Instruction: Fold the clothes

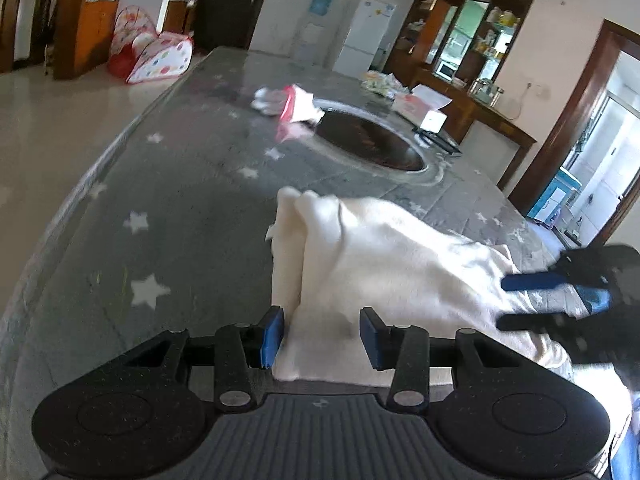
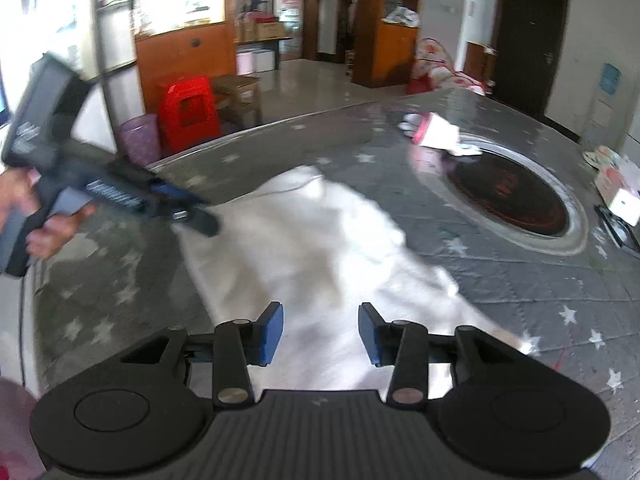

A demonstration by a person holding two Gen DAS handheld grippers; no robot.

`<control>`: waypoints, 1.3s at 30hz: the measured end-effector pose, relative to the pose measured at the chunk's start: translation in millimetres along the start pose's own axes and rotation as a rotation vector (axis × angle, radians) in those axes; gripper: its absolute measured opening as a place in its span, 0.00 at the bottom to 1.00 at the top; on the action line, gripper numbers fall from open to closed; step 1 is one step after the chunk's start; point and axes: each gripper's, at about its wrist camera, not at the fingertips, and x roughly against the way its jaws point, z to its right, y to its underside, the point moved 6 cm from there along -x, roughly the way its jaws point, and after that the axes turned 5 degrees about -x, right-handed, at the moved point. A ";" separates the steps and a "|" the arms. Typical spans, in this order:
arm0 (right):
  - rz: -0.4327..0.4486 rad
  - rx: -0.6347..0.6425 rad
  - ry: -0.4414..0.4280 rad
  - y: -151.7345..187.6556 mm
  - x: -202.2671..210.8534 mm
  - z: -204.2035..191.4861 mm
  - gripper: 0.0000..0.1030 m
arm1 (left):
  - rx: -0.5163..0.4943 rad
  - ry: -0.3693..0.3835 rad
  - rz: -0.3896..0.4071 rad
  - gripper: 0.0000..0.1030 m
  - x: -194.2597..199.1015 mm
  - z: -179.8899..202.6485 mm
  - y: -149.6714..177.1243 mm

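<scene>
grey starry tablecloth covers the big table, with a dark round inset sunk into the middle and a wooden cabinet and fridge off in the background. your white garment is lying on the cloth on the near side of that inset, rumpled and partly bunched, with a narrower folded bit sticking out toward the far end.

your left gripper sits low over the near edge of the garment with its blue pads apart. the cloth shows in the gap, and the left pad looks like it's right at the fabric's edge, but neither pad is squeezing it as far as i can see.

your right gripper has its pads apart too, with white fabric below the gap and nothing pinched. from the left wrist view it's over at the right end of the garment, blurry.

in the right wrist view your hand is on the left gripper's handle. a pink and white packet sits by the inset's far rim, well apart from the garment.
</scene>
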 end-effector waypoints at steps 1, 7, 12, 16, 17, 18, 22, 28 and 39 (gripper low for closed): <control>-0.004 0.012 -0.010 3.5 3.0 -6.9 0.40 | -0.003 -0.003 0.004 0.42 1.0 0.0 1.1; -0.045 0.083 0.002 31.6 6.6 -26.2 0.44 | 0.000 0.025 -0.021 0.26 5.8 3.4 7.6; -0.057 0.075 0.036 42.2 14.6 -17.0 0.44 | -0.011 0.059 -0.051 0.20 12.5 11.2 16.9; -0.068 0.052 0.056 51.4 22.4 -4.7 0.44 | -0.012 0.060 -0.050 0.18 15.7 10.7 21.9; -0.068 0.042 0.057 53.6 23.6 -1.5 0.44 | -0.013 0.057 -0.049 0.18 15.5 11.0 22.1; -0.068 0.033 0.058 55.8 24.8 1.6 0.44 | -0.020 0.051 -0.047 0.18 15.0 12.3 22.0; -0.063 -0.016 0.067 60.1 25.8 12.0 0.44 | -0.045 0.030 -0.044 0.19 13.5 16.2 22.3; -0.038 -0.011 0.054 55.7 40.3 6.2 0.43 | -0.047 0.028 -0.052 0.21 12.6 14.9 21.2; -0.045 -0.013 0.052 57.1 44.3 11.3 0.43 | -0.047 0.022 -0.059 0.23 18.6 15.4 19.4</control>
